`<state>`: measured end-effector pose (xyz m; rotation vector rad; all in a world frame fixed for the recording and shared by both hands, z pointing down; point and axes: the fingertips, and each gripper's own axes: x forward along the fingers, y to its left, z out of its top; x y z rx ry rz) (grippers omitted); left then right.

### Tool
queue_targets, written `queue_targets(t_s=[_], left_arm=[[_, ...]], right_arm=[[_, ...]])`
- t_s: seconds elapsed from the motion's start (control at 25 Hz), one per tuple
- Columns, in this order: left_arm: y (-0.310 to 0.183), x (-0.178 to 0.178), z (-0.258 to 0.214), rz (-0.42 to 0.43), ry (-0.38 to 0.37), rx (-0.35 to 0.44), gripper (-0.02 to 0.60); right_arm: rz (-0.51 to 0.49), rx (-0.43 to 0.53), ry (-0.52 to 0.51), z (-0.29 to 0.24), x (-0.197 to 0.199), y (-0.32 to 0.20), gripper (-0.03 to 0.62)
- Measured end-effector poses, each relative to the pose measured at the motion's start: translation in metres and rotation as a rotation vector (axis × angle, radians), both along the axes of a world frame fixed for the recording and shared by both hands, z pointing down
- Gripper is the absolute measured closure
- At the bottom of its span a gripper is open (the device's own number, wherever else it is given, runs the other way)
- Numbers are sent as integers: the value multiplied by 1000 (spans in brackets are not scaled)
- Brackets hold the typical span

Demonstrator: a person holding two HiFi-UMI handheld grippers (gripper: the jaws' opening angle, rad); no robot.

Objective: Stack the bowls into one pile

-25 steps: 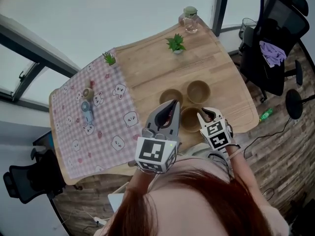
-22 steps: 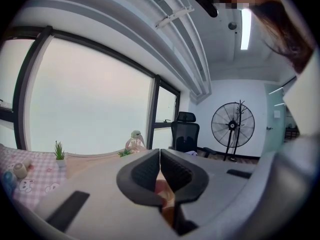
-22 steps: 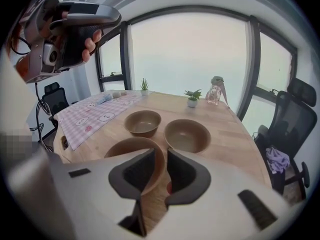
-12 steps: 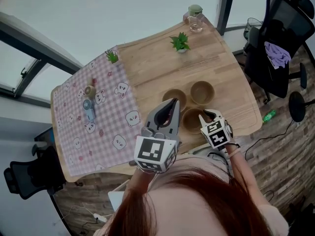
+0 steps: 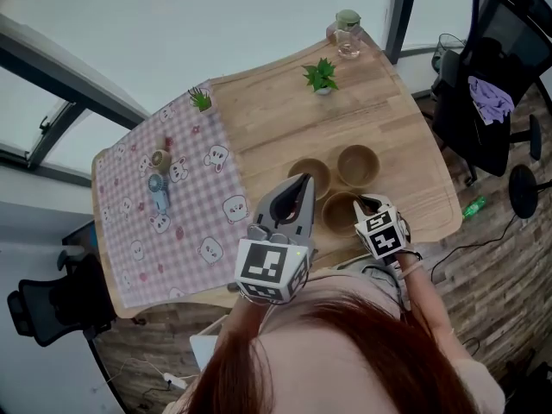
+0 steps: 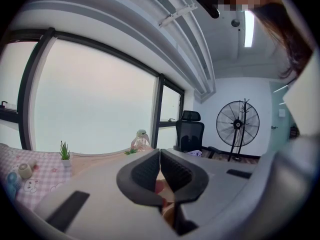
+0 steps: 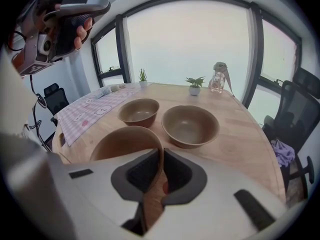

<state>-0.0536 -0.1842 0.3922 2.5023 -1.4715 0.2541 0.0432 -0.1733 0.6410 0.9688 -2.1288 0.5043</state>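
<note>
Now, at the tabletop's [image 5: 431, 198] front edge, the right gripper [image 5: 366, 203] tilts down over the nearest bowl [image 5: 342, 212]. Its jaws are closing on the rim wall between them, one pad inside and one outside, likely so the bowl can be lifted by its edge. Just beside it the left gripper [image 5: 300, 188] hangs clenched and empty, held clear of the work. Farther in, the left bowl [image 5: 309, 175] and the right bowl [image 5: 357, 164] sit side by side, probably the stacking targets.
</note>
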Motion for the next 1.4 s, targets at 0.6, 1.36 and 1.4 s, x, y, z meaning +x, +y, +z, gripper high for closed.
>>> queue_targets(t_s=[0.6,1.36,1.4], left_arm=[[6,3,-4,-8,-14,28,571],[3,9,-3,12,-6,29,571],[3,8,-3,12,-6,30,571]], right_arm=[[12,20,-95,-27,9,9,579],[100,63,-255,-75,18,-2,579],[101,68,-259,-77,18,-4,579]])
